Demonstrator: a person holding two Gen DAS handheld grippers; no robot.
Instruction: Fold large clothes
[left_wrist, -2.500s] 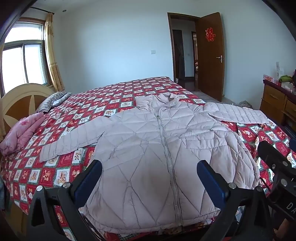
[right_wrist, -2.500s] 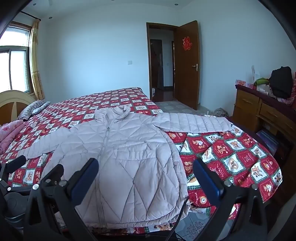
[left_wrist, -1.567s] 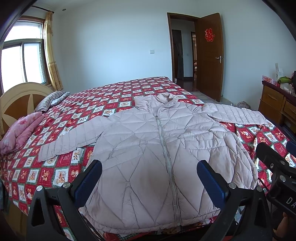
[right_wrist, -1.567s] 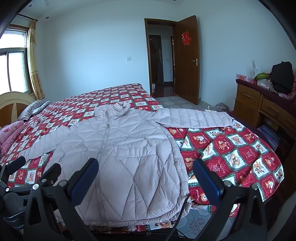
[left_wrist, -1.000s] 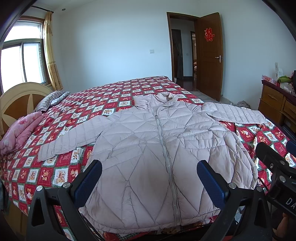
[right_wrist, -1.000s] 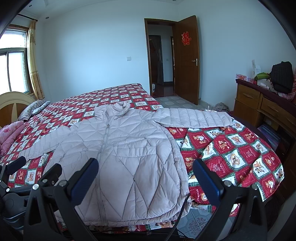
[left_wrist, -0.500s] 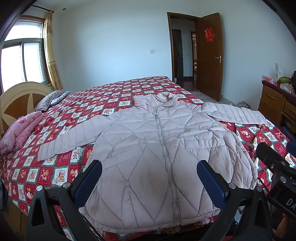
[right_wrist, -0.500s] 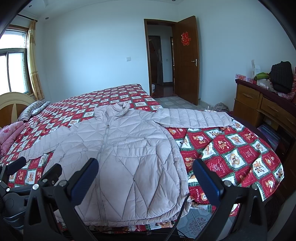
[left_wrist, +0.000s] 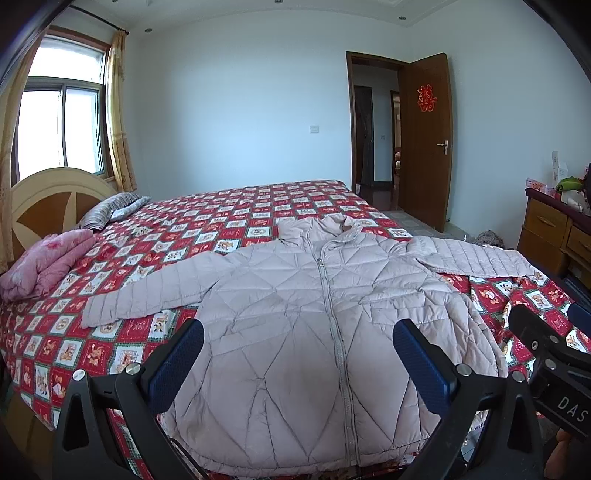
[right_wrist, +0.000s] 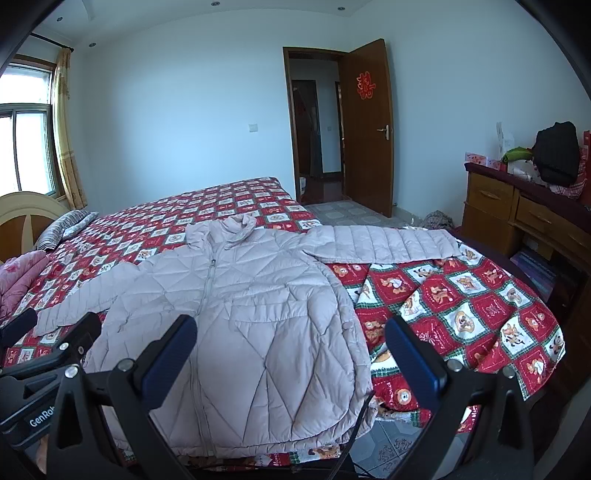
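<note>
A pale pink quilted jacket (left_wrist: 314, 317) lies flat and zipped on the bed, front up, collar away from me, both sleeves spread wide. It also shows in the right wrist view (right_wrist: 236, 306). My left gripper (left_wrist: 297, 360) is open and empty, held above the jacket's lower hem. My right gripper (right_wrist: 290, 350) is open and empty, above the hem's right side. The left sleeve (left_wrist: 147, 291) points toward the headboard; the right sleeve (right_wrist: 384, 242) reaches the bed's far right edge.
The bed has a red checked quilt (right_wrist: 461, 302). A folded pink blanket (left_wrist: 48, 266) and a striped pillow (left_wrist: 110, 210) lie by the headboard. A wooden dresser (right_wrist: 517, 218) stands right, with a dark bag (right_wrist: 556, 153). An open door (left_wrist: 424, 140) is behind.
Both grippers have stayed open and almost still; the views have only shifted slightly. The jacket has not moved.
</note>
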